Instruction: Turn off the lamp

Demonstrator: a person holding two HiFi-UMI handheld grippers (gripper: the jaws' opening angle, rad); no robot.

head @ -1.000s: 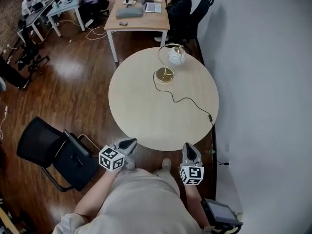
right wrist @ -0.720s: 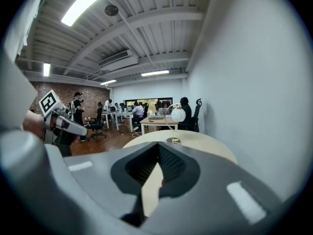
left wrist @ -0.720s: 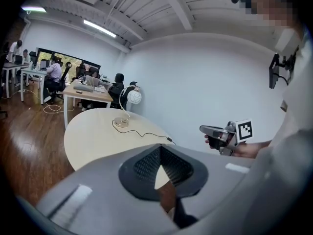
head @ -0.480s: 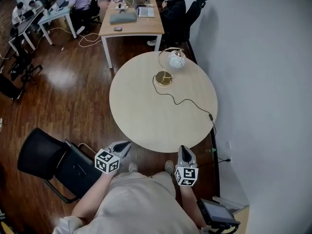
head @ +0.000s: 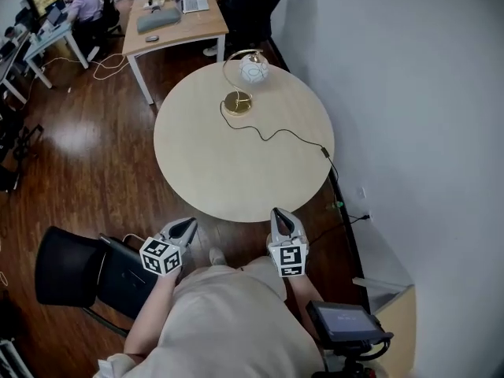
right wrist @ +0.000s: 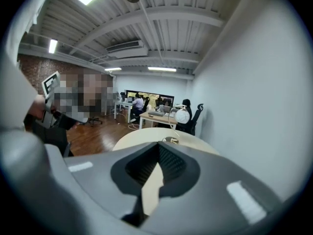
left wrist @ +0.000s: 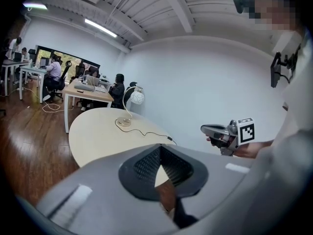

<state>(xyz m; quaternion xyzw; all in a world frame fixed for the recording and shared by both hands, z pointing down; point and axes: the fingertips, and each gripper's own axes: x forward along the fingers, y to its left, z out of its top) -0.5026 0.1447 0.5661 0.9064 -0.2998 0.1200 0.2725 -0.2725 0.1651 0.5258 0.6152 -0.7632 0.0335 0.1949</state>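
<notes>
1. The lamp [head: 253, 70] stood at the far side of the round worktop [head: 228, 168], its cord [head: 288, 135] trailing toward the wall [head: 409, 93].
2. The left tongs [head: 187, 225] were pressed together, empty, just off the near edge.
3. The right tongs [head: 282, 214] were likewise pressed together on nothing, well apart from the lamp.

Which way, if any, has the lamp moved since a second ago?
No. The lamp stands at the same spot near the round table's far edge, its cord trailing to the same right rim; only the camera view shifted.
</notes>
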